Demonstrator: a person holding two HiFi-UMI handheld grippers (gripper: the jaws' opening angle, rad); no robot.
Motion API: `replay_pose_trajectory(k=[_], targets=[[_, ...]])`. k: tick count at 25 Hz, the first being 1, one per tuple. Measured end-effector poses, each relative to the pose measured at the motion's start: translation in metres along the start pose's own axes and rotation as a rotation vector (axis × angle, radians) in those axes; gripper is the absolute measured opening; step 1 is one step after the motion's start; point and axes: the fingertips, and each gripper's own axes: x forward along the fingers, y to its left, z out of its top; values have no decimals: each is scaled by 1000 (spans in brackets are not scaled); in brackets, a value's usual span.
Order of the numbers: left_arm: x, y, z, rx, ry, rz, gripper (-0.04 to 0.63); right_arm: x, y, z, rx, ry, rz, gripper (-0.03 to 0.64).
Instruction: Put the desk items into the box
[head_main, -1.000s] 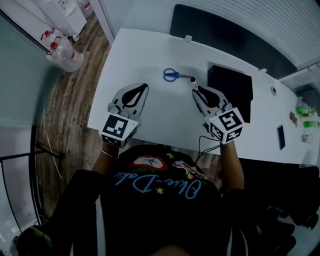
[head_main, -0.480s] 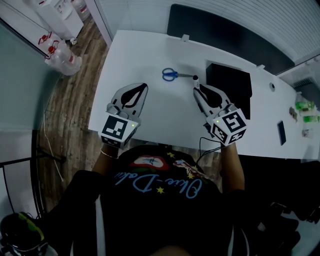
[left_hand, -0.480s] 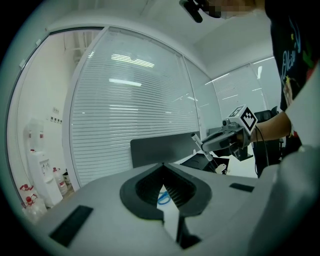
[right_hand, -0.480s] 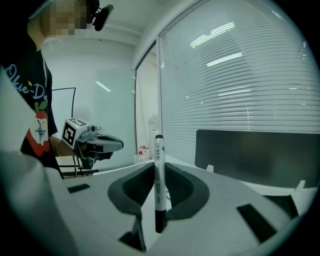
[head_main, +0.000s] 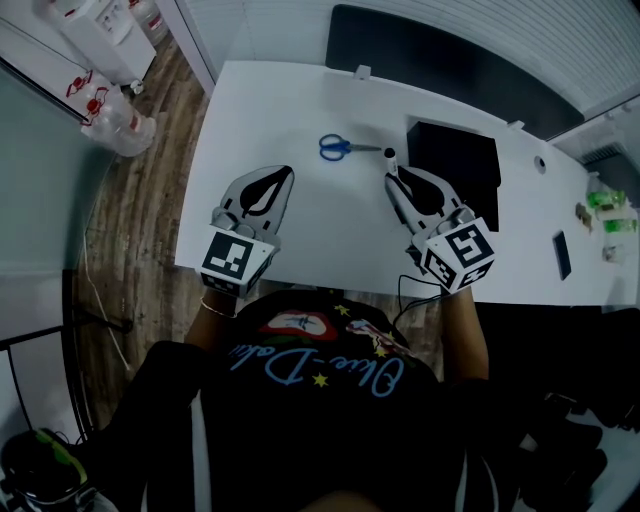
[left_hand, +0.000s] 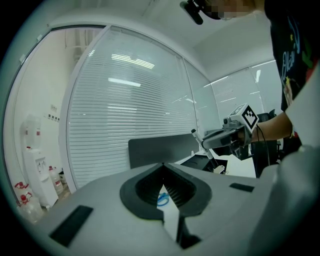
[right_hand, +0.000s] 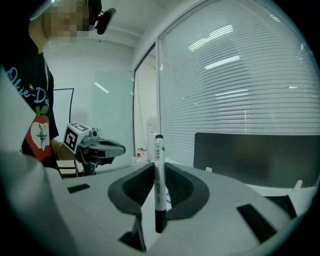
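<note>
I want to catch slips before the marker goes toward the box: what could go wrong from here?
1. The right gripper pinches the marker only at its jaw tips, with the round barrel standing upright across them. It may swivel or slip on the way to the black box.
2. In the head view the scissors lie close beside the marker's end, so a low swing could knock them.

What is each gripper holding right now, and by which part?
The right gripper holds a marker upright, jaws clamped on the middle of its barrel. The left gripper holds nothing; its jaws are together.
</note>
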Motion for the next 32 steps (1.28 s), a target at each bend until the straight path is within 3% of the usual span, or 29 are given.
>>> replay_pose_trajectory(k=[9,18,25,32], targets=[[13,-3,4,23,13,-49,8,-10,-5,2,14,-12,-52,74],[34,-14,-3,-10,-7,-136,8,-27,-17,2,45,-25,-141,74],[49,-19,-7,-19,22,-191,8,-43,-30,1,76,-22,-196,74],[52,-15,-6,-88,-3,-248,8,-59,-43,5,99,-24,-228,74]])
